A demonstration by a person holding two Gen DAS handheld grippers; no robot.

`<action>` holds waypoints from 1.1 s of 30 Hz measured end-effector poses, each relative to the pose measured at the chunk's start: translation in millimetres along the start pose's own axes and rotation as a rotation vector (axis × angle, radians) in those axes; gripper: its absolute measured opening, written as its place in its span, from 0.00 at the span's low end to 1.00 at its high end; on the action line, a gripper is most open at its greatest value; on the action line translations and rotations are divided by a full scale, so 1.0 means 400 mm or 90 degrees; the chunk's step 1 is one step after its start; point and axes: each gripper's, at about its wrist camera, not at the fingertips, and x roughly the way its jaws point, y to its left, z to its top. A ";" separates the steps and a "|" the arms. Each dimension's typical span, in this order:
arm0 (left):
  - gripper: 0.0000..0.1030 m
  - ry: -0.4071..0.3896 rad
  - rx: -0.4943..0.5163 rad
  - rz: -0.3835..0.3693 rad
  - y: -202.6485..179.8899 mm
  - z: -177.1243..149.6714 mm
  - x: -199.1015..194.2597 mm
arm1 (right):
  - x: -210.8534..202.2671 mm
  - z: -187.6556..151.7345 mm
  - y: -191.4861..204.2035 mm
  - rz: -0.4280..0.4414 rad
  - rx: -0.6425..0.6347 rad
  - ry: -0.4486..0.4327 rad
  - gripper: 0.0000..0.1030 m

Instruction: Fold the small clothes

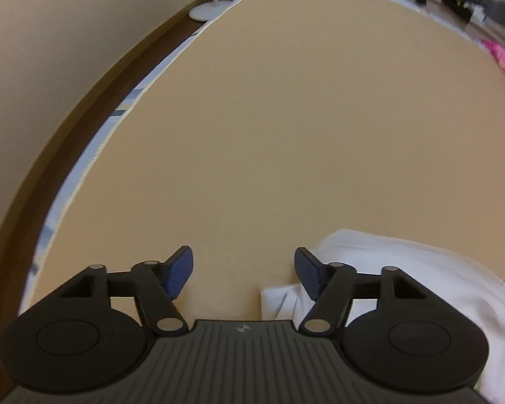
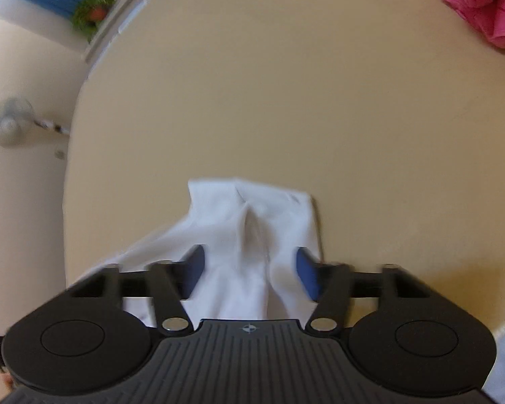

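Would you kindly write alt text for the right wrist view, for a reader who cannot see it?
The right gripper hangs open over a rumpled white garment lying on a tan tabletop. A pink garment sits at the far right corner, and a fan stands beyond the table's left edge.

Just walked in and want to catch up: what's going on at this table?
A person holding a gripper in each hand is folding small clothes on a tan table. A white garment lies bunched near the table's edge. The right gripper is open with the cloth between its fingers, not pinched. The left gripper is open over bare table beside the garment. A pink garment waits at the far side.
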 end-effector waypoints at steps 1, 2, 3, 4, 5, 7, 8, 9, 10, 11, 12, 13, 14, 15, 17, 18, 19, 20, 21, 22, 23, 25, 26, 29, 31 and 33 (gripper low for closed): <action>0.71 0.001 -0.001 -0.017 0.012 -0.006 0.008 | -0.012 -0.010 -0.006 0.025 -0.015 -0.020 0.61; 0.71 0.005 -0.002 -0.043 0.026 -0.022 0.018 | -0.020 -0.026 -0.011 0.044 -0.046 -0.038 0.61; 0.71 0.011 -0.007 -0.061 0.035 -0.041 0.029 | -0.018 -0.038 -0.013 0.046 -0.076 -0.047 0.61; 0.71 0.018 -0.007 -0.077 0.041 -0.062 0.042 | -0.009 -0.051 -0.013 0.037 -0.109 -0.053 0.61; 0.71 0.026 0.001 -0.088 0.040 -0.082 0.056 | 0.006 -0.064 -0.011 0.022 -0.139 -0.055 0.61; 0.71 0.033 0.021 -0.102 0.026 -0.115 0.080 | 0.041 -0.083 -0.013 0.003 -0.163 -0.053 0.61; 0.71 0.032 0.035 -0.108 0.013 -0.128 0.088 | 0.062 -0.089 -0.011 -0.002 -0.163 -0.053 0.61; 0.71 0.032 0.049 -0.112 0.000 -0.134 0.095 | 0.080 -0.091 -0.007 -0.004 -0.160 -0.054 0.61; 0.71 0.033 0.062 -0.115 -0.016 -0.137 0.105 | 0.103 -0.081 -0.004 -0.008 -0.156 -0.056 0.61; 0.71 0.036 0.072 -0.118 -0.029 -0.139 0.114 | 0.124 -0.078 -0.001 -0.012 -0.154 -0.059 0.61; 0.71 0.044 0.084 -0.119 -0.047 -0.136 0.128 | 0.148 -0.074 0.015 -0.015 -0.154 -0.058 0.61; 0.71 0.054 0.091 -0.116 -0.063 -0.132 0.143 | 0.166 -0.067 0.020 -0.016 -0.157 -0.057 0.61; 0.71 0.060 0.095 -0.115 -0.080 -0.128 0.155 | 0.184 -0.065 0.029 -0.020 -0.162 -0.056 0.61; 0.71 0.064 0.098 -0.116 -0.094 -0.122 0.163 | 0.197 -0.065 0.039 -0.025 -0.172 -0.056 0.60; 0.71 0.055 0.094 -0.124 -0.117 -0.103 0.168 | 0.195 -0.066 0.062 -0.046 -0.205 -0.063 0.05; 0.69 0.046 0.089 -0.135 -0.124 -0.093 0.165 | 0.179 -0.063 0.070 -0.037 -0.209 -0.072 0.06; 0.66 0.038 0.084 -0.147 -0.131 -0.080 0.162 | 0.155 -0.057 0.074 -0.006 -0.201 -0.085 0.06; 0.59 0.032 0.080 -0.155 -0.138 -0.063 0.162 | 0.123 -0.046 0.082 0.015 -0.200 -0.109 0.06; 0.51 0.028 0.075 -0.156 -0.144 -0.049 0.165 | 0.105 -0.033 0.086 0.009 -0.203 -0.133 0.06; 0.48 0.027 0.069 -0.147 -0.150 -0.037 0.171 | 0.098 -0.016 0.084 -0.011 -0.198 -0.148 0.04; 0.44 0.028 0.060 -0.127 -0.153 -0.024 0.184 | 0.111 0.009 0.071 -0.045 -0.178 -0.144 0.04; 0.43 0.048 0.030 -0.088 -0.151 -0.006 0.219 | 0.173 0.044 0.029 -0.093 -0.125 -0.085 0.04; 0.43 0.059 0.016 -0.075 -0.146 -0.001 0.234 | 0.208 0.049 0.012 -0.117 -0.111 -0.060 0.05; 0.54 0.076 -0.005 -0.059 -0.128 0.001 0.254 | 0.232 0.032 0.002 -0.131 -0.122 -0.070 0.19; 0.65 0.065 -0.014 -0.053 -0.113 -0.004 0.246 | 0.203 0.020 -0.013 -0.115 -0.090 -0.105 0.42; 0.66 0.056 -0.013 -0.069 -0.103 -0.001 0.238 | 0.171 0.013 -0.031 -0.087 -0.071 -0.127 0.48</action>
